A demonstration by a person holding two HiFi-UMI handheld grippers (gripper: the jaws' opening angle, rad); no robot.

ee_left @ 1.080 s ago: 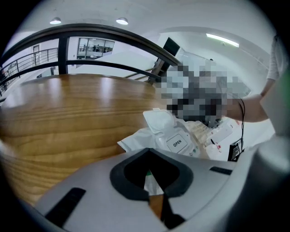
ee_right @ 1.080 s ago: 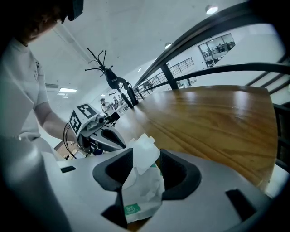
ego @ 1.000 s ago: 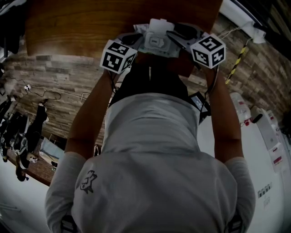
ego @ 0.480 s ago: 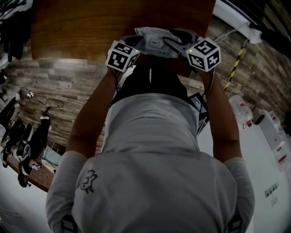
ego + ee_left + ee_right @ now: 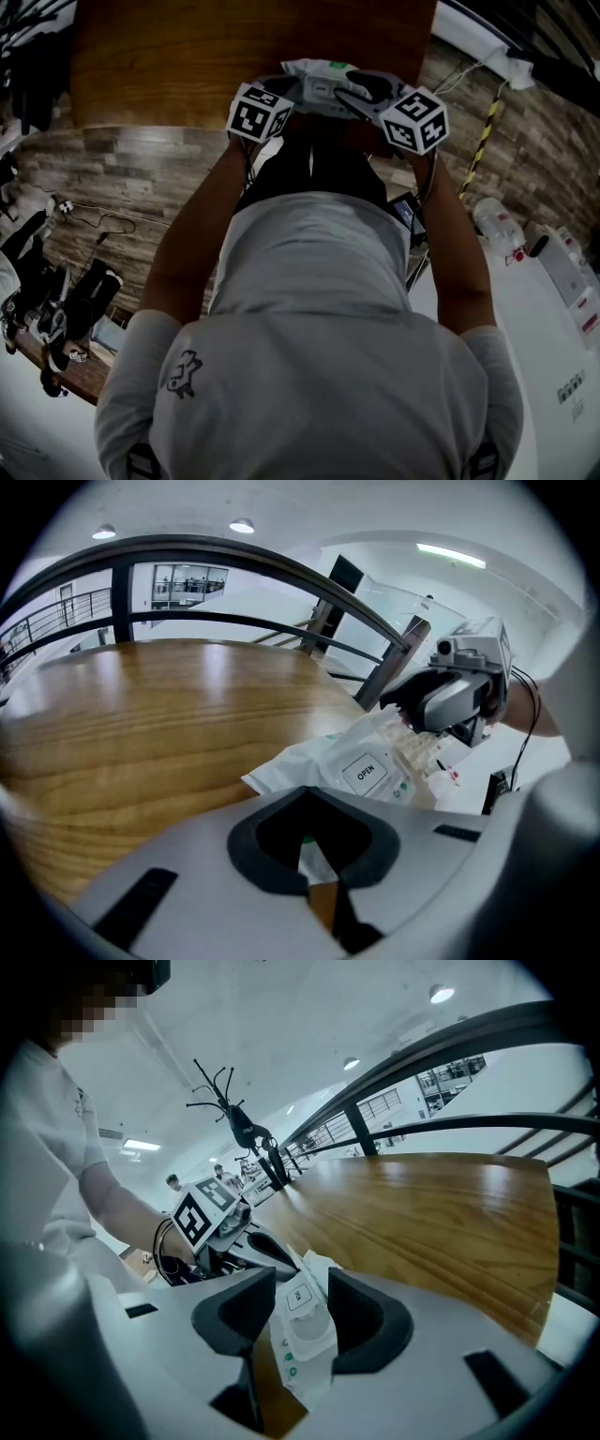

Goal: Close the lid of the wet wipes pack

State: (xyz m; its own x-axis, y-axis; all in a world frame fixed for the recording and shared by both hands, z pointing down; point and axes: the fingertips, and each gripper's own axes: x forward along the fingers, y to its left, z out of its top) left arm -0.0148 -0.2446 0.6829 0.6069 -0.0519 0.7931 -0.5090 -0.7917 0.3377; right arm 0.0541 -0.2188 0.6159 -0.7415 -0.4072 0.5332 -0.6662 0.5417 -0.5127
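Pinching the left edge of the wet wipes pack (image 5: 300, 766), the left tool (image 5: 323, 883) has its jaws almost together, with a sliver of white wrapper caught between them. The pack lies at the near edge of the wooden tabletop (image 5: 141, 724), between both tools and close to the person (image 5: 309, 309). Its lid (image 5: 367, 772), labelled OPEN, lies flat against the wrapper. On the right, the right tool (image 5: 302, 1293) grips the pack's right end, with one jaw pressed against each side of it.
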